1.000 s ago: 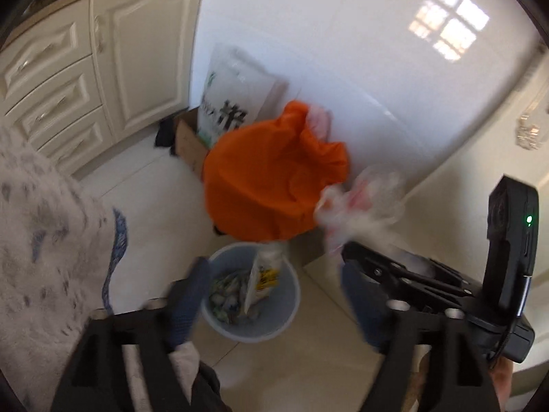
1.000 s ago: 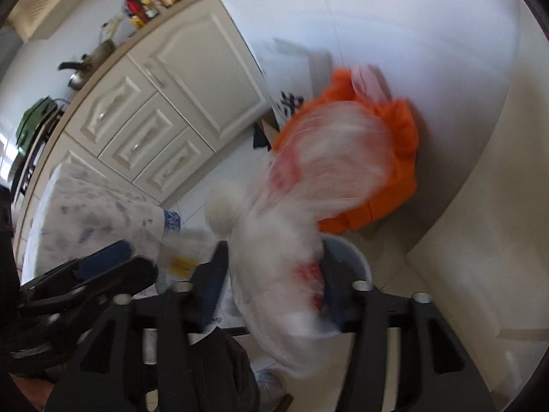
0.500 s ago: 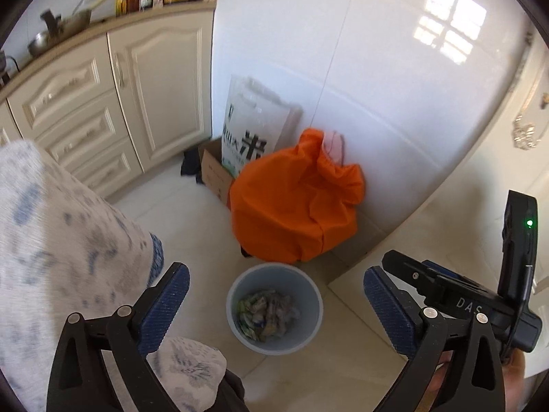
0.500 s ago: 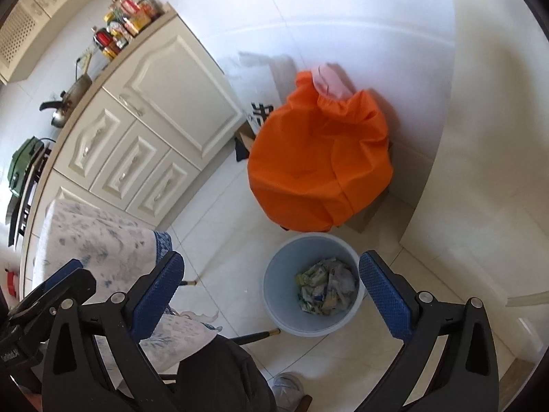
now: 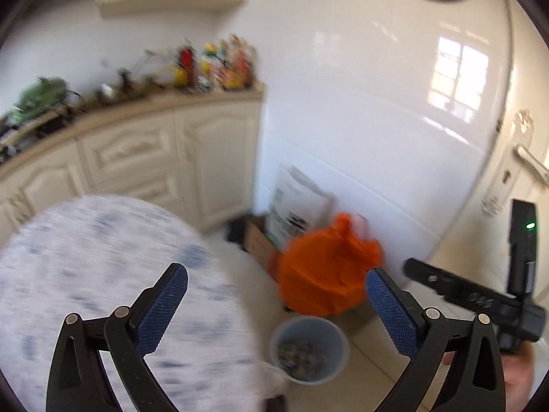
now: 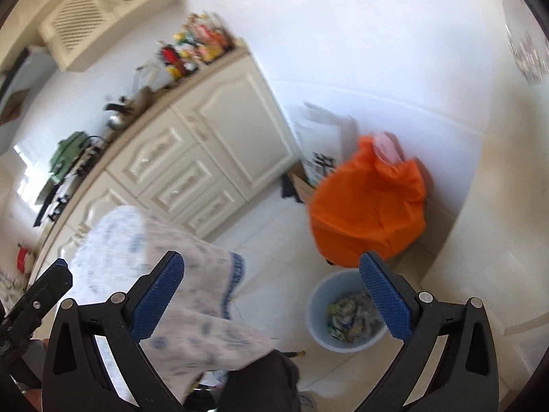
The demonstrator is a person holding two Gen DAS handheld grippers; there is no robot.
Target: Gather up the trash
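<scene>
On the floor below both grippers' spread, empty fingers — the trash-filled bucket — nearer the right one's.

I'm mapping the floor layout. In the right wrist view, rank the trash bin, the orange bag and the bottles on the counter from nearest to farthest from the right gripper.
1. Trash bin: on the floor just beyond the right gripper, by its right finger.
2. Orange bag: behind the bin, against the wall.
3. Bottles: farthest, up on the counter at upper left.
</scene>
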